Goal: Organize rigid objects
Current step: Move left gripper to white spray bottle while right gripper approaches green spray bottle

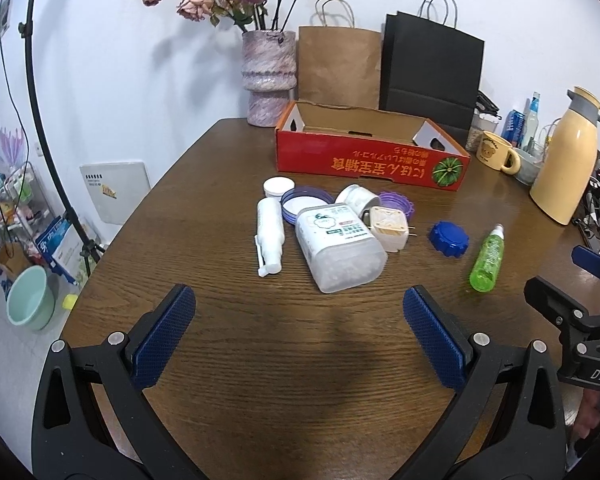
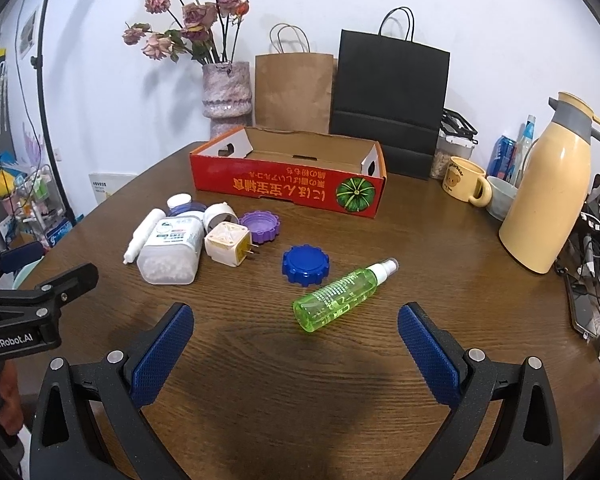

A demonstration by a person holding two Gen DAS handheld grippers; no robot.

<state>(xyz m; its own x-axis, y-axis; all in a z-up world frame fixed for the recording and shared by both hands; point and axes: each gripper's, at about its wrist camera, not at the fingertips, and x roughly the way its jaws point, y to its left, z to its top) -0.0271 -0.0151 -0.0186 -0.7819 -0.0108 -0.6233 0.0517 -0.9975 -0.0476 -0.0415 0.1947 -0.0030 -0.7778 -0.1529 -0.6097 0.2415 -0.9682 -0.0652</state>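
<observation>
Both my grippers are wide apart and empty, low in the frames: the left gripper (image 1: 299, 334) and the right gripper (image 2: 296, 344). Just above the right one, at the frame centre, the green spray bottle (image 2: 342, 293) lies on its side on the counter (image 2: 284, 392); it can roll away if one pad touches first. Farther up, the red box (image 2: 286, 186) waits empty, I think.

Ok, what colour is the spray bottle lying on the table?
The spray bottle is clear bright green with a white nozzle; the right wrist view shows it best.
</observation>
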